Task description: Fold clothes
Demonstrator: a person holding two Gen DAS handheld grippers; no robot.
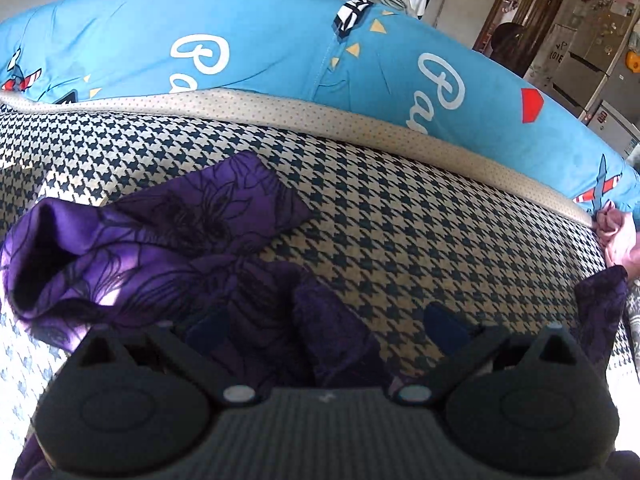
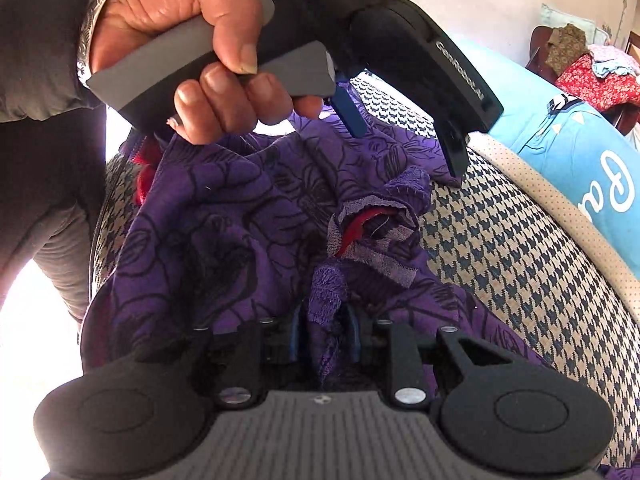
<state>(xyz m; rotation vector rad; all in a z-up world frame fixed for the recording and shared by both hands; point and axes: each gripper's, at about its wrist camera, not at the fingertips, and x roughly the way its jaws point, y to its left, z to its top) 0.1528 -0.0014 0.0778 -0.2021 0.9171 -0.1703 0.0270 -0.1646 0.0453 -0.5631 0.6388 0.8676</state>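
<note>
Purple garment [image 2: 224, 216] lies bunched on the houndstooth bed [image 2: 520, 248], near the blue pillow [image 2: 592, 160]. I keep my right tool [image 2: 326, 334] pinched on 1 knit edge to anchor it; my left tool [image 1: 324, 328] stands open above the garment, ready to take another part.

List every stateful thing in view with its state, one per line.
Purple garment: crumpled, unfolded, on the houndstooth cover.
Sleeve: spread flat on the cover.
Left gripper: open, purple cloth between its fingers.
Right gripper: shut on a purple fold.
Blue quilt: bunched along the far edge.
</note>
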